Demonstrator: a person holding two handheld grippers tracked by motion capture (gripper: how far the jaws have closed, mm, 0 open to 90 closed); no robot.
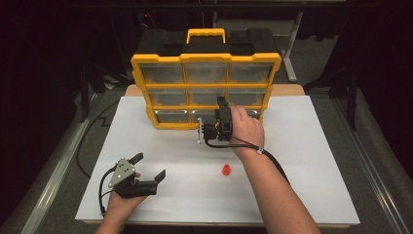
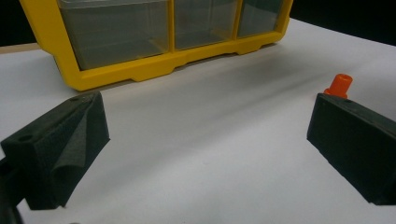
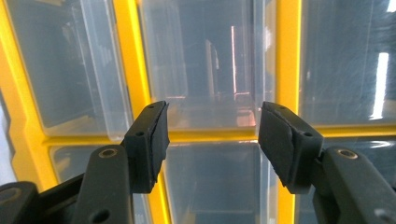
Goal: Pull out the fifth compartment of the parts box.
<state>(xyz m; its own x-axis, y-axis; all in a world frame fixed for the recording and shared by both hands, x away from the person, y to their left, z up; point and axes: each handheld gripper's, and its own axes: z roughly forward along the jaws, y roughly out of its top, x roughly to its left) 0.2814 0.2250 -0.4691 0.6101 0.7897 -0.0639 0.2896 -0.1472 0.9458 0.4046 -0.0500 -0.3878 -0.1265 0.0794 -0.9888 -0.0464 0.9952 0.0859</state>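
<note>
High view: right gripper is up at the yellow drawer organizer's middle drawers, jaws half-spread around nothing, likely lining up a pull. Left gripper idles wide open near the orange cap.

My left gripper rests lower left, jaws wide apart; my right gripper, frame centre, points forward, jaws half-spread, nothing between.

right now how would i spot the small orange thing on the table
Start at the yellow drawer organizer standing at the back of the white table. Come toward the near edge, past the right gripper; the orange cap-like piece stands alone on bare white, the one small bright item there.
</note>
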